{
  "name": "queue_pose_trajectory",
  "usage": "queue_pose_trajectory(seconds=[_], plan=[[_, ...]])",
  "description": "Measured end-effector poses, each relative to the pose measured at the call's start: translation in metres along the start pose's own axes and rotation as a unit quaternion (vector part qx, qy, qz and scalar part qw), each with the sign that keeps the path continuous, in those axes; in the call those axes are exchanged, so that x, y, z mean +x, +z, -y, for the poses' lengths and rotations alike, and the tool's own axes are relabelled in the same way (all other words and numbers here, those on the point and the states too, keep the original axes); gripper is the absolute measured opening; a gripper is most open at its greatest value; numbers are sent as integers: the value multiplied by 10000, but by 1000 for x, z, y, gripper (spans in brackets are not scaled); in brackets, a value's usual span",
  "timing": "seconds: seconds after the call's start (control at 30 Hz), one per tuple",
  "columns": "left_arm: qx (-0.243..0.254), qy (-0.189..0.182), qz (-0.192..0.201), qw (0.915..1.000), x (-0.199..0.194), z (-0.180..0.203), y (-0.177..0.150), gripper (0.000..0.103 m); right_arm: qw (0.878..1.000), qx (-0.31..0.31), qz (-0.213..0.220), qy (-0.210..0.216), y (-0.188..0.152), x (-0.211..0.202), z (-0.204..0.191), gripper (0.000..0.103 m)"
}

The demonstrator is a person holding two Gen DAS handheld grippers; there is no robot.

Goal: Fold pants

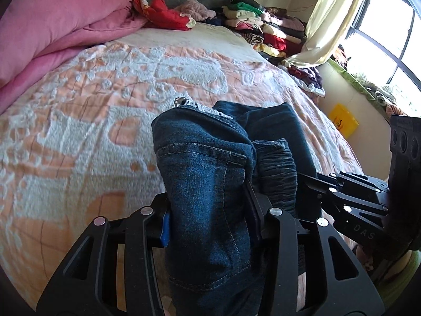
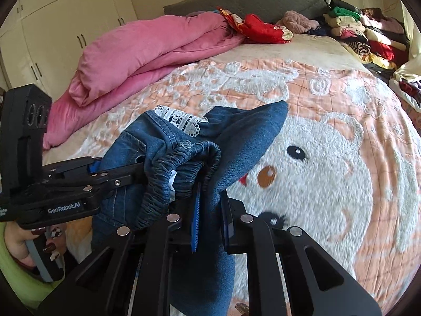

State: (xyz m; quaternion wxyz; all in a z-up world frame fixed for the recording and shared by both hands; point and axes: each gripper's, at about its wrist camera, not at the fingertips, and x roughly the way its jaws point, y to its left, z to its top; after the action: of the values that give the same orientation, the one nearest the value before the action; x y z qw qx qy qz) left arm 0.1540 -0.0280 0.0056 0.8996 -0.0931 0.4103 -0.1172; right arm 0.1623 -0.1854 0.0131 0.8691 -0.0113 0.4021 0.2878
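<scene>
Left wrist view: left gripper (image 1: 210,223) closed tight on a thick fold of the dark blue denim pants (image 1: 208,184), jaws pressed against the cloth on both sides, a blue pad (image 1: 165,227) showing at the near finger. Pants held bunched above the near edge of the bed (image 1: 79,131), elastic waistband (image 1: 276,166) gathered just right of the grip, a strip of white lace trim (image 1: 208,109) peeking over the top. Right gripper (image 1: 310,184) reaching in from the right edge, its fingers buried in the waistband folds. Beyond, a peach and white bedspread, a pink quilt (image 1: 52,31) heaped at the far left, stacks of folded clothes (image 1: 257,23) by the cream curtain (image 1: 331,18) and bright window (image 1: 381,34).

Right wrist view: right gripper (image 2: 210,221) clamped on a narrow hanging length of the denim pants (image 2: 210,158), jaws nearly together with only cloth between the blue pads (image 2: 196,221). Left gripper (image 2: 126,173) entering from the left, pinching the pants beside the ruched waistband (image 2: 181,163); a hand with painted nails (image 2: 23,242) around its handle. Lace trim (image 2: 181,119) lying atop the bundle. Pants raised over the cartoon bear face (image 2: 302,173) of the bedspread, pink quilt (image 2: 147,52) and folded clothes (image 2: 355,29) behind, white wardrobe doors (image 2: 65,26) at far left.
</scene>
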Motion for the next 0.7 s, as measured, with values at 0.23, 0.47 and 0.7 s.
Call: queue_pose_trajectory(seconds=[0.23, 0.47, 0.7], plan=[[-47, 71, -89, 9999, 18, -8, 4, 35, 9997, -12, -104, -229, 5, 18, 8, 14], [-27, 246, -207, 9995, 29, -13, -2, 43, 9982, 330, -366, -339, -9, 28, 30, 41], [0, 359, -391, 9986, 43, -17, -11, 52, 9943, 565, -648, -626, -29, 43, 48, 46]])
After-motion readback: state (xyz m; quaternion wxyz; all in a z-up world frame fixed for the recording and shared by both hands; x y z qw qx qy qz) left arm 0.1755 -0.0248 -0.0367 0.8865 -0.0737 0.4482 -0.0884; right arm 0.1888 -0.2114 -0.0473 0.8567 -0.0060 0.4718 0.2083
